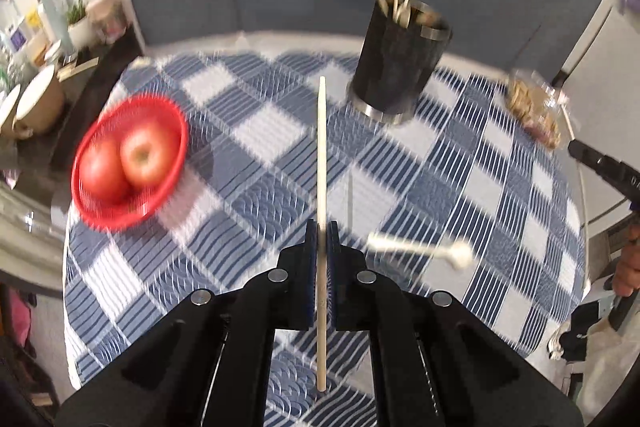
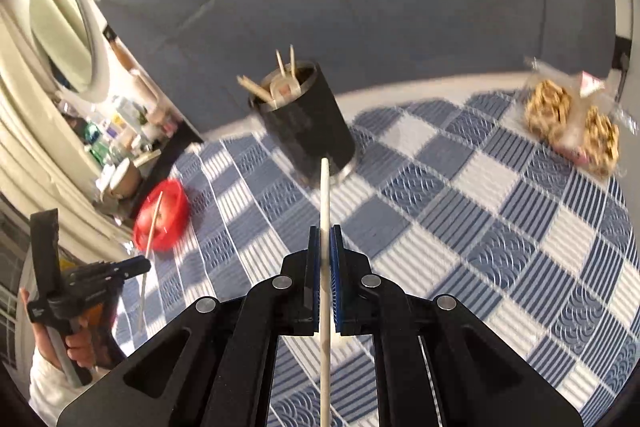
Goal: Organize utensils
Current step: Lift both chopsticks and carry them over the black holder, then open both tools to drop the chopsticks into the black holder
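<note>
The left gripper (image 1: 322, 233) clenched a wooden chopstick (image 1: 321, 163), its shaft pointing ahead; the black utensil holder (image 1: 396, 67) stood ahead and slightly right. The right gripper (image 2: 325, 235) pinched a pale chopstick (image 2: 325, 199), its tip overlapping the holder's (image 2: 306, 123) base, seemingly nearer.

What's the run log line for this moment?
left gripper: shut on chopstick | right gripper: shut on chopstick | holder: upright, utensils inside | spoon: on table
</note>
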`<state>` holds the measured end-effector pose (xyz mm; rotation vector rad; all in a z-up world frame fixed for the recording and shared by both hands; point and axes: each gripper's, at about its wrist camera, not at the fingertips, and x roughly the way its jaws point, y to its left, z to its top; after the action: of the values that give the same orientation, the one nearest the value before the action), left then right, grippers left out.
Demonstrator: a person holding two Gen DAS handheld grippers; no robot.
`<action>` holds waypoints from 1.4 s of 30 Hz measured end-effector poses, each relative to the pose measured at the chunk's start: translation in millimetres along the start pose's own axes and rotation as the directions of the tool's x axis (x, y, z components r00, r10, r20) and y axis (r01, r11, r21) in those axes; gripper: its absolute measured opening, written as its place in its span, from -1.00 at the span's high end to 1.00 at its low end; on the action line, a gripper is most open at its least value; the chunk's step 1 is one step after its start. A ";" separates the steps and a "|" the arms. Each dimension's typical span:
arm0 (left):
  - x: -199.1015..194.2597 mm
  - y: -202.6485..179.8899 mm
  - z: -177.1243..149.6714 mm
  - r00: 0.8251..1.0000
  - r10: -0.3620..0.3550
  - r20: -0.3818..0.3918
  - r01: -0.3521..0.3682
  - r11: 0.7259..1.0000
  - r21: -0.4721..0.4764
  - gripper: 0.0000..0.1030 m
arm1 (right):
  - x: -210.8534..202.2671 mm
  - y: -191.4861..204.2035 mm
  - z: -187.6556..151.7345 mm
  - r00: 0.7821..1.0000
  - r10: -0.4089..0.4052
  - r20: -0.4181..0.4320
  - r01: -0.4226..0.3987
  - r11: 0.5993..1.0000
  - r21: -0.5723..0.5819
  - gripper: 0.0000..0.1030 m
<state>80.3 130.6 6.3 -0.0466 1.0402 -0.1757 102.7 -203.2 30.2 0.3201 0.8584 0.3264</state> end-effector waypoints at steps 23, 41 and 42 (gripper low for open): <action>16.7 -27.4 188.3 0.924 -0.283 0.258 0.234 0.951 0.204 0.90 | 54.5 39.2 160.6 0.973 -0.013 0.230 0.021 0.999 -0.035 0.91; 95.0 -47.2 242.1 0.767 -0.562 0.309 0.494 0.825 0.275 0.90 | 82.2 65.8 207.8 0.955 -0.043 0.293 0.084 0.988 -0.129 0.91; 97.9 -48.1 242.8 0.762 -0.571 0.305 0.504 0.819 0.273 0.90 | 84.8 65.9 207.8 0.956 -0.047 0.289 0.089 0.987 -0.132 0.91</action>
<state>331.8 56.0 51.5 -0.2164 0.5954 -0.7626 306.2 -139.0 126.1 0.1962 0.5564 0.2680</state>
